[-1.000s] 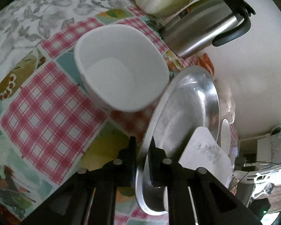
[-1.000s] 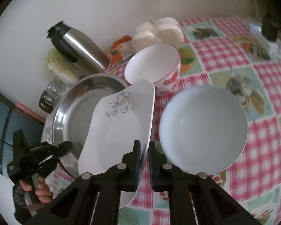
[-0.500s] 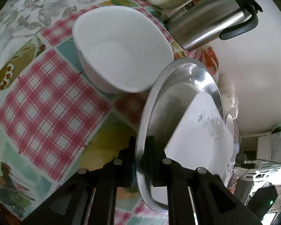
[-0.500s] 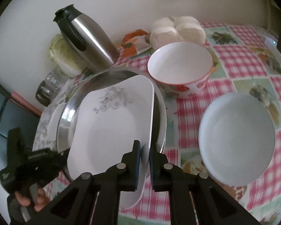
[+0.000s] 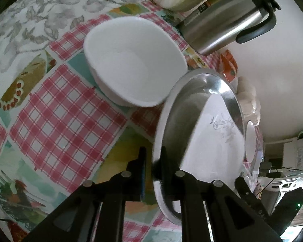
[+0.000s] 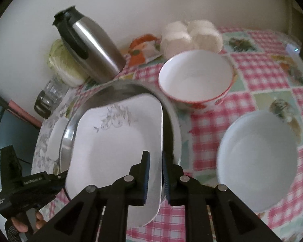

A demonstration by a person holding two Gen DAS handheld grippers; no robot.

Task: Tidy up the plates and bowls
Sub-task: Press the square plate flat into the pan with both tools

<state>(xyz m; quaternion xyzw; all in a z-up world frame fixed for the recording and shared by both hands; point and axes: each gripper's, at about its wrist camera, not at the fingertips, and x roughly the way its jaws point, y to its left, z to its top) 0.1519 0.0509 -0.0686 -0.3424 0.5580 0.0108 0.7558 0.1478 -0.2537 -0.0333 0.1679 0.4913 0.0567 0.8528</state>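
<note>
My left gripper (image 5: 153,162) is shut on the rim of a round steel plate (image 5: 177,125), held tilted above the table. My right gripper (image 6: 156,167) is shut on the edge of a white square plate with a grey floral print (image 6: 119,141), which lies inside the steel plate (image 6: 121,88). The square plate also shows in the left wrist view (image 5: 214,147). A white bowl (image 5: 131,60) sits left of the steel plate. A red-rimmed bowl (image 6: 196,76) and a pale shallow bowl (image 6: 256,159) sit to the right. The left gripper's body (image 6: 24,189) shows in the right wrist view.
A steel thermos jug (image 6: 91,48) stands at the back by the wall, with a cabbage (image 6: 64,64) and a glass jar (image 6: 48,96) beside it. White paper rolls (image 6: 192,34) and a snack packet (image 6: 145,46) lie behind the bowls. A checked cloth (image 5: 56,117) covers the table.
The white square plate has moved left and down, into the steel plate. The steel plate has stayed tilted in the left gripper.
</note>
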